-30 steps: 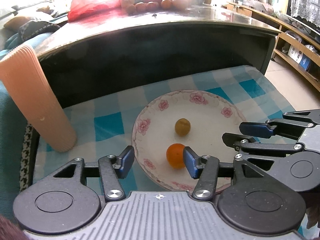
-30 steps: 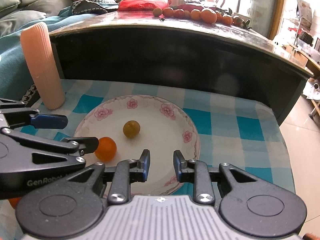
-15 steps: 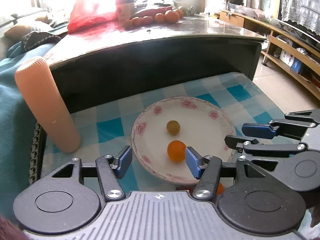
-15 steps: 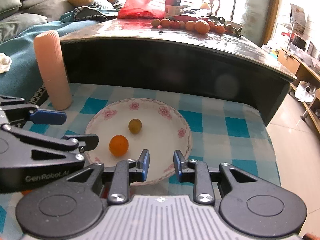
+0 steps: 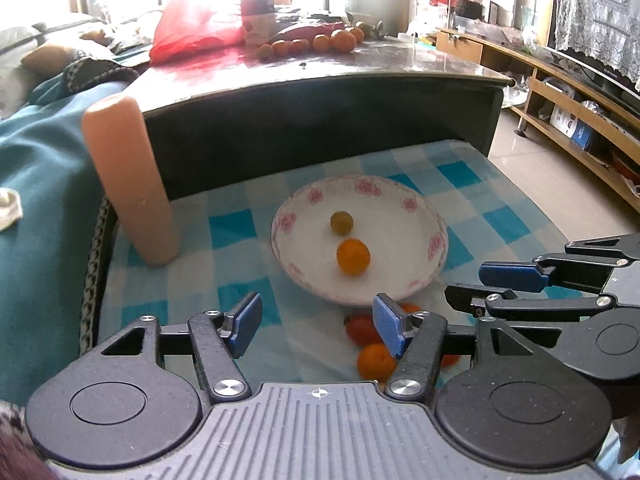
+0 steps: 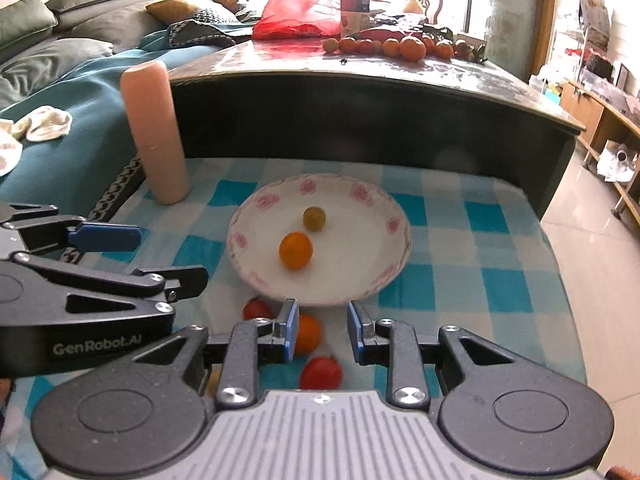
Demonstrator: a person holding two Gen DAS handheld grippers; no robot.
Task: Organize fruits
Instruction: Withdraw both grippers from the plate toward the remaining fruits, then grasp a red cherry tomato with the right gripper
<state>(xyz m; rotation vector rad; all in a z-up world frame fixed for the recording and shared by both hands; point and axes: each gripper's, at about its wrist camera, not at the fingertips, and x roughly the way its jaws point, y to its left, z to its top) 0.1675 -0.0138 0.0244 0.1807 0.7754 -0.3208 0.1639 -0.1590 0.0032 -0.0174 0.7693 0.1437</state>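
Blue-and-white checked cloth point(image 6: 452, 240) is covering the low surface where a white plate with a pink floral rim point(image 6: 384, 280) is sitting. Inside the plate, an orange fruit point(image 6: 295, 250) is lying just beside a smaller olive-green fruit point(image 6: 314, 218), the two apart by a sliver. On the cloth just in front of the plate's near rim, more fruit is waiting loose: a red one point(image 6: 256, 309) to the left, an orange one point(image 6: 307, 333) partly hidden by a finger, and another red one point(image 6: 321, 373) nearest the camera.

The right gripper point(image 6: 322, 332) is hovering over these loose pieces with its jaws spread and nothing between the pads. The left gripper point(image 5: 316, 326) is hanging beside it, jaws also wide apart and empty, the loose fruits showing past its right finger.

A ribbed peach-coloured cylinder point(image 6: 154, 132) is standing upright at the cloth's far left corner, against a dark table point(image 6: 360, 120) whose glossy top is carrying a row of small oranges point(image 6: 400, 46) and a red plastic bag point(image 6: 300, 16).
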